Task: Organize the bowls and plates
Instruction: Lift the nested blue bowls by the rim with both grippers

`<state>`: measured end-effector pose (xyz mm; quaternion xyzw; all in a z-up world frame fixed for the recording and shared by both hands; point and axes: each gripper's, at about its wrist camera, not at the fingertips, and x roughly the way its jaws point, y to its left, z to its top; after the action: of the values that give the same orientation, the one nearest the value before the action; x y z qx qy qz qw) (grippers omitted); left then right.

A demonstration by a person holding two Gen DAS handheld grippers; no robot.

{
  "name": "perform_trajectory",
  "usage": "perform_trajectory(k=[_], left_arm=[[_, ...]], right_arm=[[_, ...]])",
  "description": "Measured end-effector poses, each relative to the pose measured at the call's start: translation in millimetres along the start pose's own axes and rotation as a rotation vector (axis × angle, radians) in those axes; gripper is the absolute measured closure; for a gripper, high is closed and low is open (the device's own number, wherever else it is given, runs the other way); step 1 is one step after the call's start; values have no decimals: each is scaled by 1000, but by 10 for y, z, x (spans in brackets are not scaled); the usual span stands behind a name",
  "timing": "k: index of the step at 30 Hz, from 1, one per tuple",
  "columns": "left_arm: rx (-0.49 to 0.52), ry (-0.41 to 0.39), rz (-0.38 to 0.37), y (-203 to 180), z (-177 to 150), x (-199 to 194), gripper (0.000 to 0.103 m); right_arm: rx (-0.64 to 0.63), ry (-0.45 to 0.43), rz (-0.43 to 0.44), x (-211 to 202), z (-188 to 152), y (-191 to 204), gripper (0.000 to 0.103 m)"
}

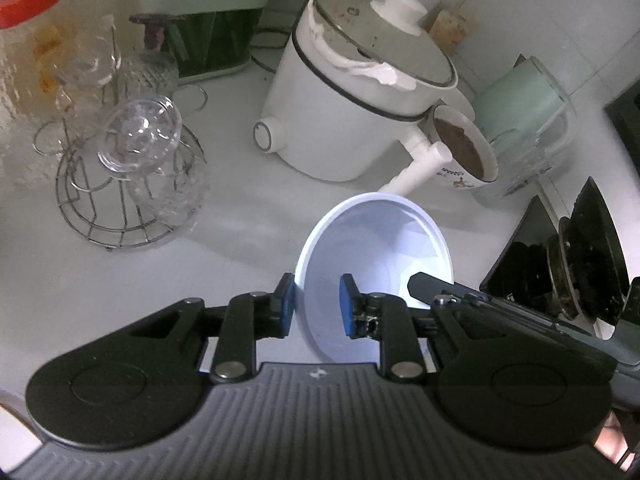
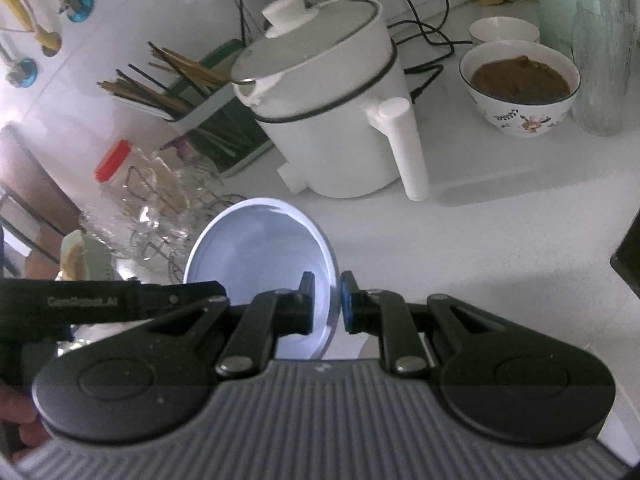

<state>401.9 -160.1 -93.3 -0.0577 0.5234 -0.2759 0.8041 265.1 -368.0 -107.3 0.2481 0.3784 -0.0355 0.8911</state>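
A pale blue plastic bowl [image 1: 376, 256] is held tilted above the white counter between both grippers. My left gripper [image 1: 318, 306] straddles the bowl's left rim, its jaws a little apart, the left pad touching the wall. My right gripper [image 2: 326, 304] is shut on the bowl's [image 2: 260, 248] opposite rim. The right gripper's finger also shows in the left wrist view [image 1: 436, 286], and the left gripper's arm in the right wrist view [image 2: 120, 300]. A patterned bowl with brown food [image 2: 520, 88] and a white bowl [image 2: 504, 30] stand at the back right.
A white electric pot with lid and handle [image 1: 352, 92] stands behind the bowl. A wire rack with glass cups [image 1: 128, 168], a red-lidded jar [image 1: 28, 40] and a chopstick holder [image 1: 208, 24] are at the left. A gas stove [image 1: 568, 256] is at the right.
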Motion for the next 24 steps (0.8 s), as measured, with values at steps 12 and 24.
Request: perform_trajectory(k=[12,24], left_arm=[[-24,-32,13,59,-133,-361,77],[-86,-91,-8,241,-259,-771,77]], right_arm=[[11,14,52,-125,-99,154,87],[-56,6,95,-274,-83,431,86]])
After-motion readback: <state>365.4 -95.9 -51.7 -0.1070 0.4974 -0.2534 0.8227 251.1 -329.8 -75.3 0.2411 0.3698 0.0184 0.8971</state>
